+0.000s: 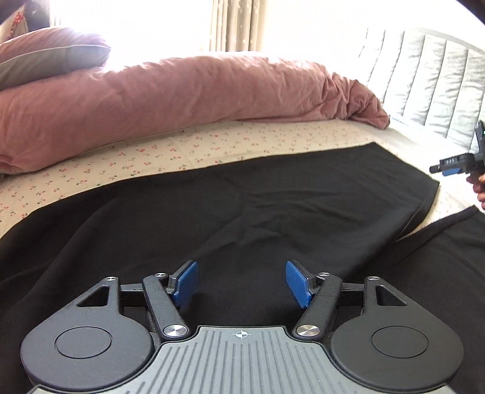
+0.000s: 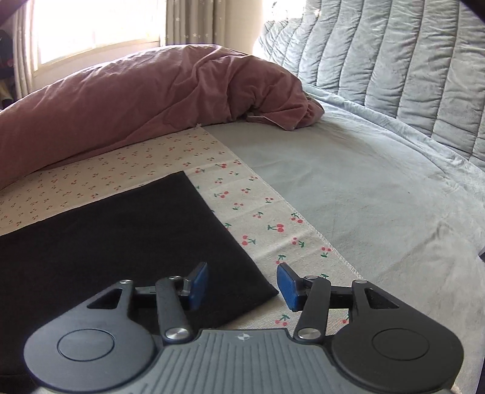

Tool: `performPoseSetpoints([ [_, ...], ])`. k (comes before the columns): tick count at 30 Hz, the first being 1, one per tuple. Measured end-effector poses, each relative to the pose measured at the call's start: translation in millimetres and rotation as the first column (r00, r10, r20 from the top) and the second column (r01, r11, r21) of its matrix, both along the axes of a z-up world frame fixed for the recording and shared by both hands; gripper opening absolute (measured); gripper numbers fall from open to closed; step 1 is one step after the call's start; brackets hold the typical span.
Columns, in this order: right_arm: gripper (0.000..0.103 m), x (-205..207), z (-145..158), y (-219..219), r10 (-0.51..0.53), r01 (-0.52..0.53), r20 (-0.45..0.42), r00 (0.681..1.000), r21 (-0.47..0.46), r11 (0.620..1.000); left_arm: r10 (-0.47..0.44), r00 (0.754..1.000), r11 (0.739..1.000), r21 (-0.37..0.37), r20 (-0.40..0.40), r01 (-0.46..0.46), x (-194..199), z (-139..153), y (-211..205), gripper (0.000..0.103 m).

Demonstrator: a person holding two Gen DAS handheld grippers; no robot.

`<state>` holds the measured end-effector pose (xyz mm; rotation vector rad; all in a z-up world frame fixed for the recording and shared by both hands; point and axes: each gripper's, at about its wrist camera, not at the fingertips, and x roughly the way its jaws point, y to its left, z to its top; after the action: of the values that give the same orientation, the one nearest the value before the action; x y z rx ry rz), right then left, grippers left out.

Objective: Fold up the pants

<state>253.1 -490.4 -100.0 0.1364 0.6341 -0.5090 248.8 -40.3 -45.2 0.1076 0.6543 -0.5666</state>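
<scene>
Black pants (image 1: pixel 230 209) lie spread flat on a cherry-print cloth (image 1: pixel 182 151) on the bed. My left gripper (image 1: pixel 242 283) is open and empty, low over the middle of the pants. One leg's hem (image 1: pixel 424 200) ends at the right; a second black part (image 1: pixel 439 272) lies nearer. In the right wrist view my right gripper (image 2: pixel 242 286) is open and empty, with the pants' leg-end corner (image 2: pixel 266 292) between its blue pads (image 2: pixel 286 286). The pants (image 2: pixel 121 242) stretch to the left. The right gripper also shows at the left wrist view's right edge (image 1: pixel 448 166).
A rumpled pink duvet (image 1: pixel 182 97) lies along the far side of the bed, with a pillow (image 1: pixel 45 57) at the far left. A grey-blue quilted blanket (image 2: pixel 379 151) covers the right side. Curtains and a bright window (image 2: pixel 100 27) stand behind.
</scene>
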Motion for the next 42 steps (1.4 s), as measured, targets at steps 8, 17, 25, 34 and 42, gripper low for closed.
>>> performPoseSetpoints([
  [8,0.056,3,5,52,0.180,-0.180,0.005,0.984,0.054,0.982,0.100,0.995,0.995,-0.015,0.006,-0.100,-5,10,35,0.067],
  [17,0.073,17,28,129,0.337,-0.338,0.020,0.941,0.093,0.937,0.415,0.904,0.900,0.101,0.108,-0.425,19,37,160,0.076],
  [25,0.074,39,19,180,0.395,-0.390,-0.039,0.918,0.098,0.916,0.577,0.812,0.783,0.222,0.089,-0.581,69,11,270,0.075],
  [34,0.074,55,16,207,0.402,-0.397,-0.071,0.913,0.072,0.915,0.590,0.806,0.806,0.103,-0.054,-0.583,84,-3,302,0.038],
  [42,0.074,70,-4,219,0.406,-0.399,-0.088,0.910,0.087,0.913,0.656,0.750,0.724,0.206,0.089,-0.658,85,-9,278,0.039],
])
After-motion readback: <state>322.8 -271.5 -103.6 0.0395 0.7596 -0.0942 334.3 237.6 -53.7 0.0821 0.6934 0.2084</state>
